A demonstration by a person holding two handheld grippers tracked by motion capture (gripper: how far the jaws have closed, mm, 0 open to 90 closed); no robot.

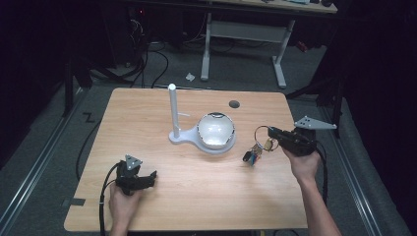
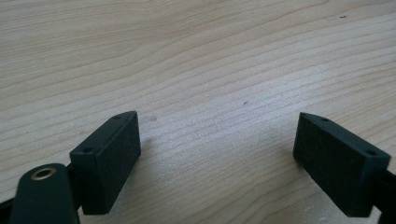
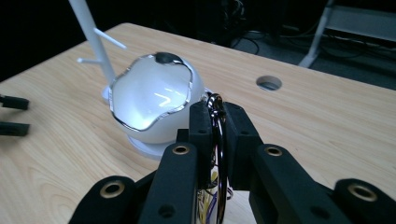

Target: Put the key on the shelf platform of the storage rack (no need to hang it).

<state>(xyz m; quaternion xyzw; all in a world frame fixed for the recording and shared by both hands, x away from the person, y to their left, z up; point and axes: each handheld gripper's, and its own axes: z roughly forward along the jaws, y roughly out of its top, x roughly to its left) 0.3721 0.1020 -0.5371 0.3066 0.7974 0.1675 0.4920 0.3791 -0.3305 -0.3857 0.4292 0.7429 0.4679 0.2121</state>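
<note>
on the tabletop (image 1: 196, 196)'s right, the right hand-held gripper (image 3: 215, 116) pinches a thin dark metal ring (image 3: 219, 140) with dangling trinkets.
left hand-held gripper (image 2: 217, 154) gapes empty; ring looks light, stiff, slippery: best gripped across its rim.

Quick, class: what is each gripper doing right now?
Left gripper: open, holding nothing, over the table.
Right gripper: shut on a ring with small charms hanging.
</note>
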